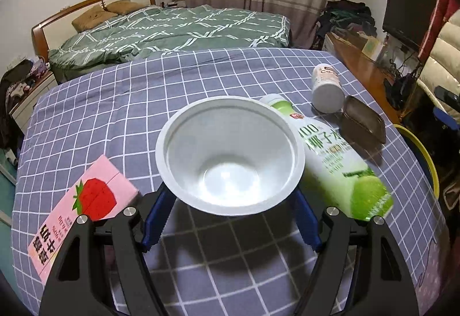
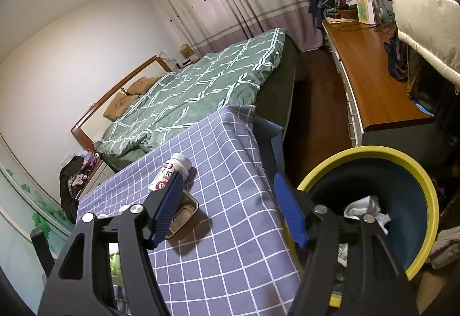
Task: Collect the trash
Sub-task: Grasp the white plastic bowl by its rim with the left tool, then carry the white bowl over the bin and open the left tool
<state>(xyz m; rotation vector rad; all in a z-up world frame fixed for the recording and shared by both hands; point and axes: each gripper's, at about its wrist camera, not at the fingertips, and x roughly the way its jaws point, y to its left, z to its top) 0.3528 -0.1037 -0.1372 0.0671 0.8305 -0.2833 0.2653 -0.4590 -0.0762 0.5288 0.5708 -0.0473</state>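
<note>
Two grippers are seen over the checked tablecloth (image 1: 115,103). The bin (image 2: 402,155) lies just right of the right gripper (image 2: 230,209), below the table edge; its jaws stand apart, nothing between them. The white bowl (image 1: 230,155) is clasped by the left gripper (image 1: 230,218), mouth tilted toward the camera. The bin's yellow rim shows far right of the bowl, so the carry is judged rightward. A green bottle (image 1: 339,160) lies just right of the bowl.
</note>
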